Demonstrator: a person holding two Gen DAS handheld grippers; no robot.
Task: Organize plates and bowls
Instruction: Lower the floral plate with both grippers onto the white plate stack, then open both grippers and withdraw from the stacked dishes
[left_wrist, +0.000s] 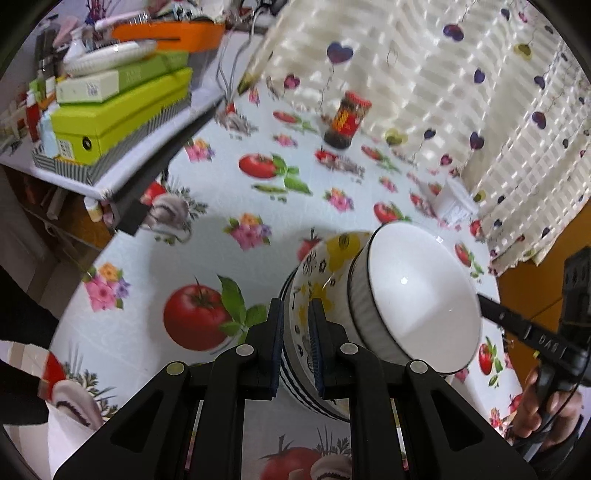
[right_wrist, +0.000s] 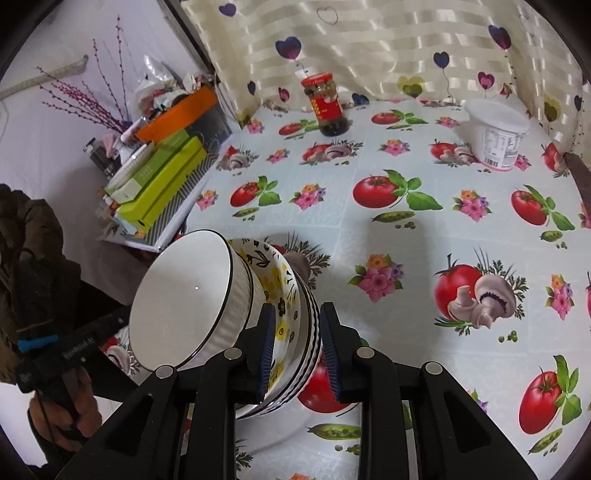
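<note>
While both grippers work the same tilted stack, count is three nested pieces: one white ribbed bowl with a black rim (left_wrist: 417, 295) innermost, one yellow-flower patterned bowl (left_wrist: 325, 266) under it, one blue-striped white bowl (right_wrist: 310, 332) outermost. Stack sits tipped over the vegetable-print tablecloth (right_wrist: 406, 240), near the table's front edge. Left gripper (left_wrist: 297, 325): jaws pinched on the rim of the yellow-flower patterned bowl. Right gripper (right_wrist: 297, 332): jaws straddle the flowered and striped rims; left pad touches, right pad shows a gap, so not clamped. Elsewhere on the table: one red-lidded sauce jar (right_wrist: 327, 105) at the back by the heart-print curtain (right_wrist: 369, 44), one white plastic tub (right_wrist: 496, 133) to the right. Two lime-green boxes (left_wrist: 122, 110) stacked on the side shelf.
</note>
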